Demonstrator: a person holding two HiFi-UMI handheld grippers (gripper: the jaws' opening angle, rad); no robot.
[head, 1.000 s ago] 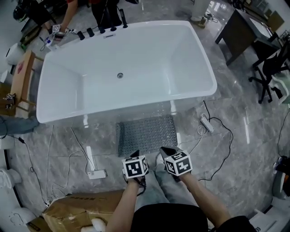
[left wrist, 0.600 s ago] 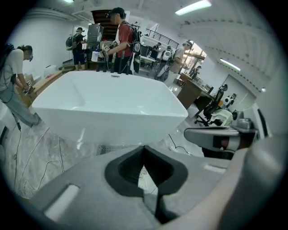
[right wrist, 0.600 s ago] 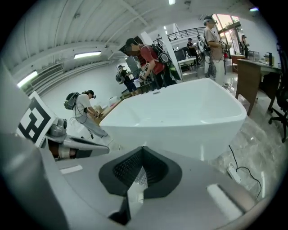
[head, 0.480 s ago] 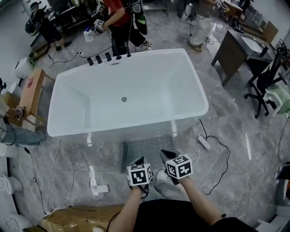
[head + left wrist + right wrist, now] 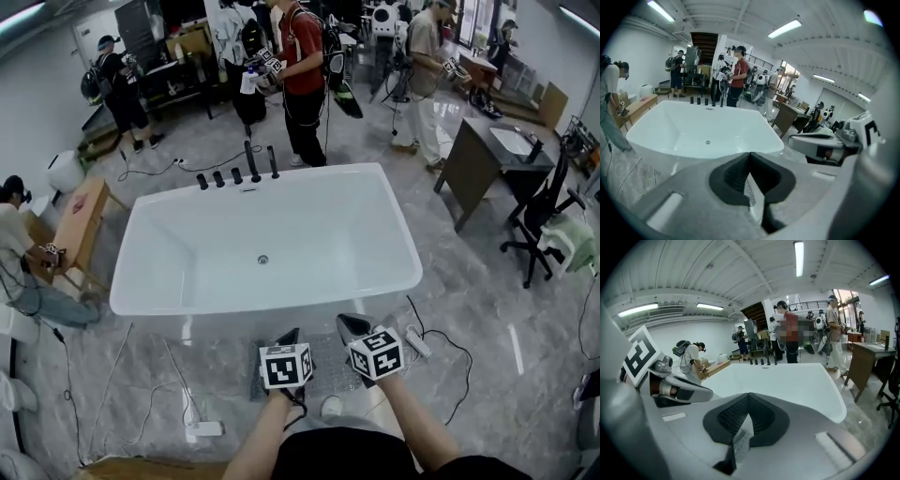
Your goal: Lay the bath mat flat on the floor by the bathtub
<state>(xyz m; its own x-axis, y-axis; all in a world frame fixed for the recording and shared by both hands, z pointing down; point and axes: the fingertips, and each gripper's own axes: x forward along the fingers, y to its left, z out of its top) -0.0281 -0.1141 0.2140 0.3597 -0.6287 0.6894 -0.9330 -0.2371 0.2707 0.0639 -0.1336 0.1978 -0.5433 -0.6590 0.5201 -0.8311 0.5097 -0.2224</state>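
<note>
The person stands at the long side of the white bathtub [image 5: 309,225], both grippers held out side by side over the grey marble floor [image 5: 487,309]; the left gripper [image 5: 290,336] has its fingers pressed together on a strip of the bath mat [image 5: 328,358], and in the left gripper view that gripper [image 5: 750,157] shows the dimpled grey edge of the bath mat [image 5: 749,193] pinched between the dark pads; the right gripper [image 5: 349,324] does the same, its fingers closed on the mat's edge, which the right gripper view shows hanging as a textured flap [image 5: 740,445] below that gripper's [image 5: 749,398] meeting pads. The mat itself shows between the two marker cubes, close against the near wall of the tub; how much of it touches the floor I cannot tell. A row of black taps [image 5: 236,175] stands on the tub's far rim; beyond it several people [image 5: 305,84] stand about. A dark table [image 5: 483,155] and a black office chair [image 5: 539,225] sit off to the right; a power strip [image 5: 418,343] with its cable lies on the floor just right of the right gripper.
</note>
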